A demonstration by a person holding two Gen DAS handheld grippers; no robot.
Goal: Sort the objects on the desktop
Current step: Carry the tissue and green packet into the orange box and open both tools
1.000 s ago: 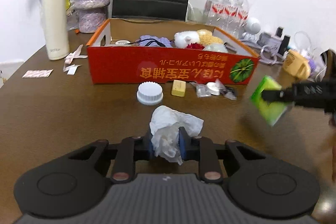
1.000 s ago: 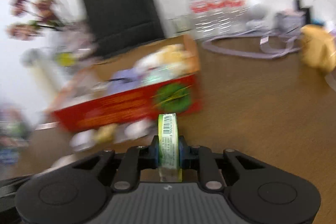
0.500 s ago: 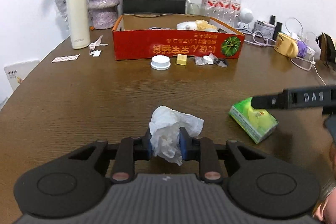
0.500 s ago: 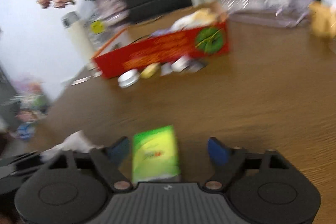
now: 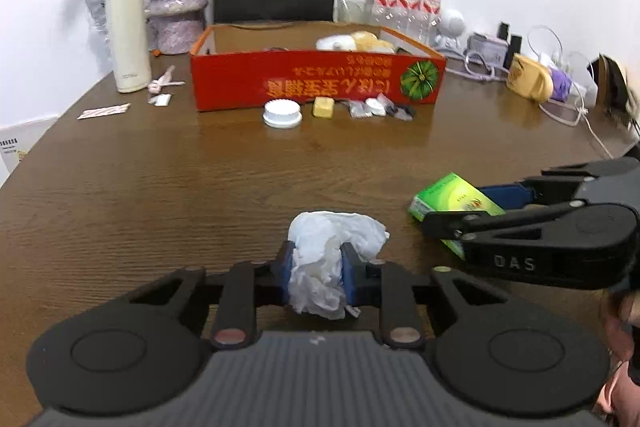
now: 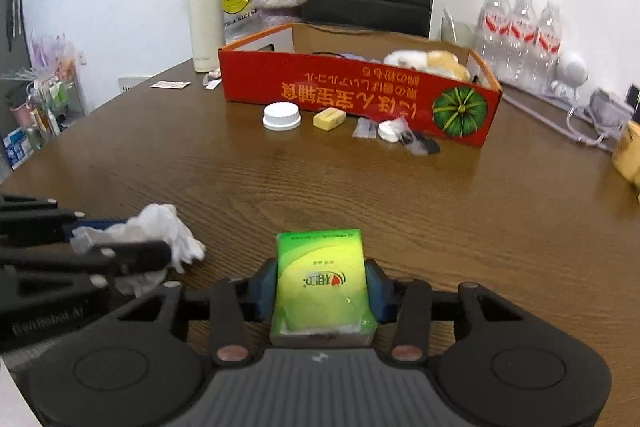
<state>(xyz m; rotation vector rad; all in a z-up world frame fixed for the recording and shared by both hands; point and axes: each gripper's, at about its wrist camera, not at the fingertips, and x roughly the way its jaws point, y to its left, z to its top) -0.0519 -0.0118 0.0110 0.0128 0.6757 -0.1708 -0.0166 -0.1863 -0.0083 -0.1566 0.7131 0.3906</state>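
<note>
The green tissue pack (image 6: 322,281) lay flat near the table's (image 6: 500,211) front edge, between the blue pads of the right gripper (image 6: 322,291); its jaws were closing, with both pads at the pack's sides. The left gripper (image 5: 317,273) was clamped on a crumpled white tissue (image 5: 330,247), just left of the pack. Toward the table's far edge stood the red cardboard box (image 5: 316,83), holding soft items. Along its front wall lay a white cap (image 5: 282,113), a yellow block (image 5: 323,107) and small wrapped pieces (image 5: 378,107).
</note>
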